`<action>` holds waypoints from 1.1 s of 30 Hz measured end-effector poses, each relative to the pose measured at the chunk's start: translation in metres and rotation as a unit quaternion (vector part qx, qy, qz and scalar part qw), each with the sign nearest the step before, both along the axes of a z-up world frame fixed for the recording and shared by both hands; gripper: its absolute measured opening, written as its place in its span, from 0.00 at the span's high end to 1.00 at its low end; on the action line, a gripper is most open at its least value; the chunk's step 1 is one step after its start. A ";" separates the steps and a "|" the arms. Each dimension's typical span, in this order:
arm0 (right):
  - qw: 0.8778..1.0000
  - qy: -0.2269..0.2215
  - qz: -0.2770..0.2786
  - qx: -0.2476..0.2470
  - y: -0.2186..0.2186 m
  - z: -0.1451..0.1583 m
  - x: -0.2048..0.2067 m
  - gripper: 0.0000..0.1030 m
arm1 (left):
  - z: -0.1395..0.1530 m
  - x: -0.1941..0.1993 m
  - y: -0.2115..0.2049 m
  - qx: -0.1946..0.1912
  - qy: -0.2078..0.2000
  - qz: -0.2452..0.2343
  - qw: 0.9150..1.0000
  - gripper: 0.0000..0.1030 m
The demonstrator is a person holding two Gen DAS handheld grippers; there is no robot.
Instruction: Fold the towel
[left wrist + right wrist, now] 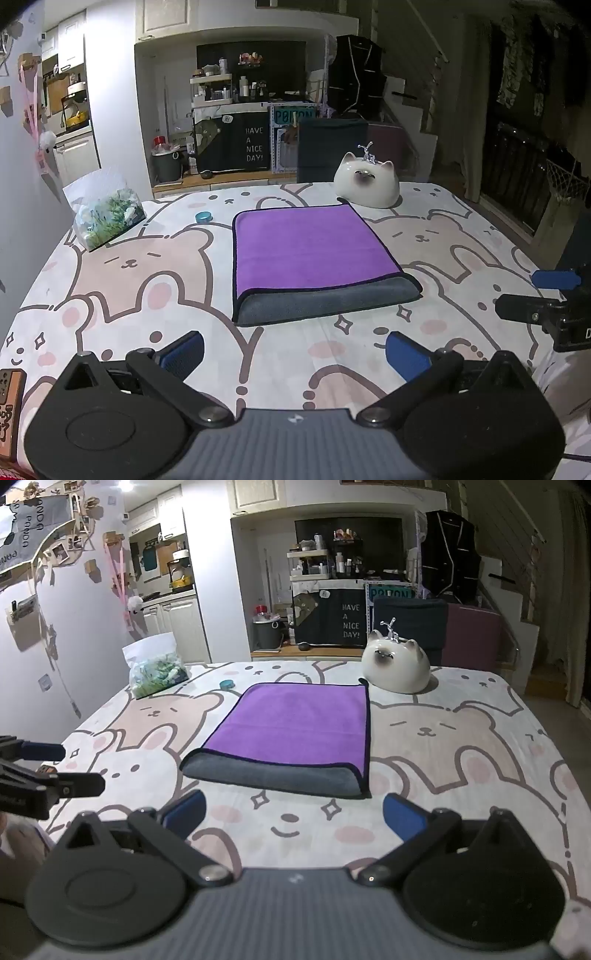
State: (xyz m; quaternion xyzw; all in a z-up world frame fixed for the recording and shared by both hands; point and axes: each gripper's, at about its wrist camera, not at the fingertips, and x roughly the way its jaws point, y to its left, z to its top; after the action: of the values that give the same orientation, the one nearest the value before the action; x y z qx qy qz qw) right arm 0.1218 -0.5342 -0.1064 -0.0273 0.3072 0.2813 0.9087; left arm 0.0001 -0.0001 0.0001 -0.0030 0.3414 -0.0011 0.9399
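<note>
Left wrist: one towel [314,254].

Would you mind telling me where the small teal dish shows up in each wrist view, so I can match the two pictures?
Left wrist view: the small teal dish sits upper left of centre, just left of the towel's far corner.
Right wrist view: the dish sits above centre, again off the towel's far-left corner.
Shared landmark: the white cat-shaped ornament behind the towel.

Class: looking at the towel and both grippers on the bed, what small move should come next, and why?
Probably bring the left gripper forward to the towel's near grey edge. The towel lies folded once, and both the left and the right gripper are open, empty and short of it.
</note>
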 end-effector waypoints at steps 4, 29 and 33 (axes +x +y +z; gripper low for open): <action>1.000 -0.001 0.000 -0.001 0.000 0.000 0.000 0.00 | 0.000 0.000 0.000 -0.002 0.000 0.000 1.000 0.00; 1.000 0.000 -0.001 0.001 0.000 0.000 0.000 0.00 | 0.000 0.000 0.000 -0.004 -0.001 0.000 1.000 0.00; 1.000 0.001 -0.001 0.000 0.001 -0.001 -0.002 0.00 | 0.000 0.000 0.000 -0.004 -0.001 0.001 1.000 0.00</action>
State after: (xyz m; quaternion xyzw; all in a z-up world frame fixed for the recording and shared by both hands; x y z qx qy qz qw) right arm 0.1201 -0.5331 -0.1072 -0.0269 0.3077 0.2801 0.9089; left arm 0.0002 0.0003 0.0002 -0.0071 0.3407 -0.0021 0.9401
